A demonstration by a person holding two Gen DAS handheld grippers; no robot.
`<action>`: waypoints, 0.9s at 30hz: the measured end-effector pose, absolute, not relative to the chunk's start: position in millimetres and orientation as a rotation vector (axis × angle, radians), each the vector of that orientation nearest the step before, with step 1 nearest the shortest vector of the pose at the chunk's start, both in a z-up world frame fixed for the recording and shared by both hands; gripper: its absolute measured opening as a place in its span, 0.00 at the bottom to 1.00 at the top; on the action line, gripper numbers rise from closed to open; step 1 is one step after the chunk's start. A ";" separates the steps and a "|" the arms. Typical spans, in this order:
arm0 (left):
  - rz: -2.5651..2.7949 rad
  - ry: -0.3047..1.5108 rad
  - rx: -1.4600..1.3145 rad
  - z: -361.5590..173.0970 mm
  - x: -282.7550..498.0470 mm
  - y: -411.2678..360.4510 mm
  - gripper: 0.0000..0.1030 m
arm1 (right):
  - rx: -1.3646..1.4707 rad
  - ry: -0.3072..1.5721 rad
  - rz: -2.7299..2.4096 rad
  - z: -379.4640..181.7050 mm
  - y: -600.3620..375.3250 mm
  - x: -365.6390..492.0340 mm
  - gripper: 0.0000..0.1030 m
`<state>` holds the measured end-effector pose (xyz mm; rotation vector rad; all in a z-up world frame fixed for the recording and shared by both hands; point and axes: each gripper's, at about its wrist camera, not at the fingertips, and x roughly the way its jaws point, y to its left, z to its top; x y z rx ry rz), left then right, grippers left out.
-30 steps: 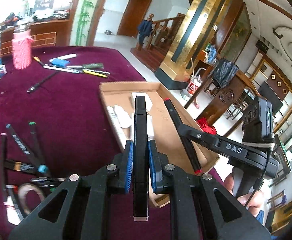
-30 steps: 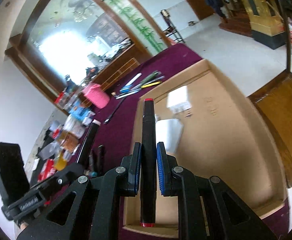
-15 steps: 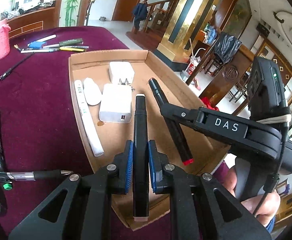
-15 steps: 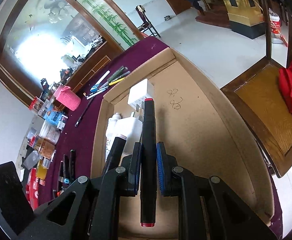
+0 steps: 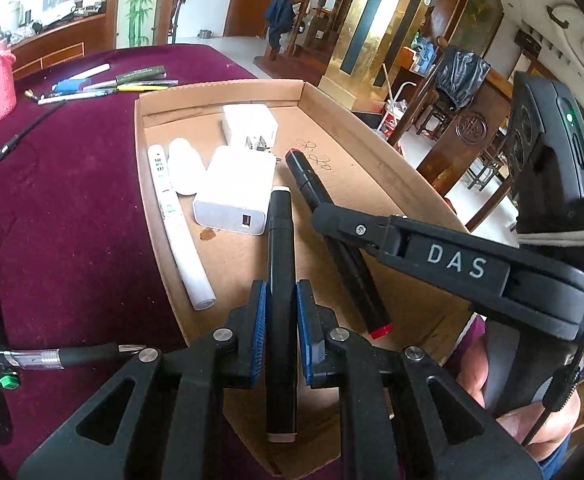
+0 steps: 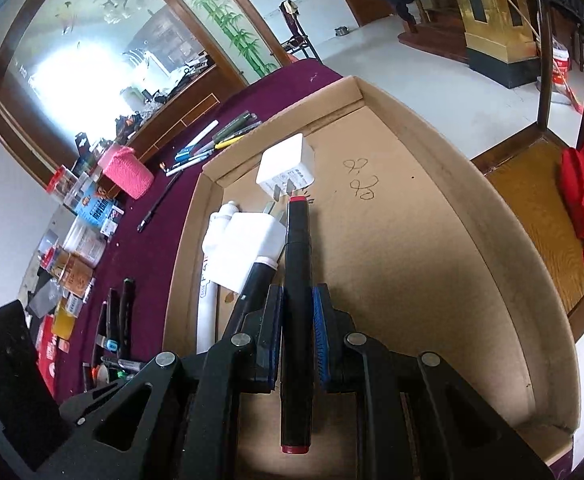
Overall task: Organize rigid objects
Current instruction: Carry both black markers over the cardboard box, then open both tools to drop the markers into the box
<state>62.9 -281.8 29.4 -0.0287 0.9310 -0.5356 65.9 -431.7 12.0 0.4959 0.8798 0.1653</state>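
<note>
Your left tongs (image 5: pixel 280 332) clamped on black marker w/ white caps (image 5: pixel 280 276); right tongs (image 6: pixel 297 334) clamped on red-capped black marker (image 6: pixel 297 280). Both markers over cardboard tray (image 5: pixel 396 168), chargers (image 5: pixel 234 190) at 11 o'clock. Tray on maroon worktop (image 5: pixel 72 208).

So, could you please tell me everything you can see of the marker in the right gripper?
The red-ended marker is a slim black barrel, apparently plastic, with a red band at each end. The right gripper is shut on it near mid-length, blue pads on both sides. It points along the jaws, tilted over the cardboard tray; its far tip looks near the white charger's prongs.
</note>
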 end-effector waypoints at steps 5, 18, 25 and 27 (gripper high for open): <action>-0.531 0.918 -0.009 29.8 61.6 -282.4 0.12 | 0.468 0.887 0.153 10.3 -428.4 65.6 0.13; -0.527 0.902 0.022 29.7 57.6 -284.8 0.12 | 0.443 0.890 0.142 9.5 -423.9 63.0 0.14; -0.536 0.909 0.007 33.0 54.7 -282.5 0.21 | 0.454 0.837 0.147 16.8 -426.7 57.9 0.28; -0.538 0.904 0.000 37.9 50.6 -280.5 0.22 | 0.451 0.811 0.137 20.3 -428.4 56.1 0.28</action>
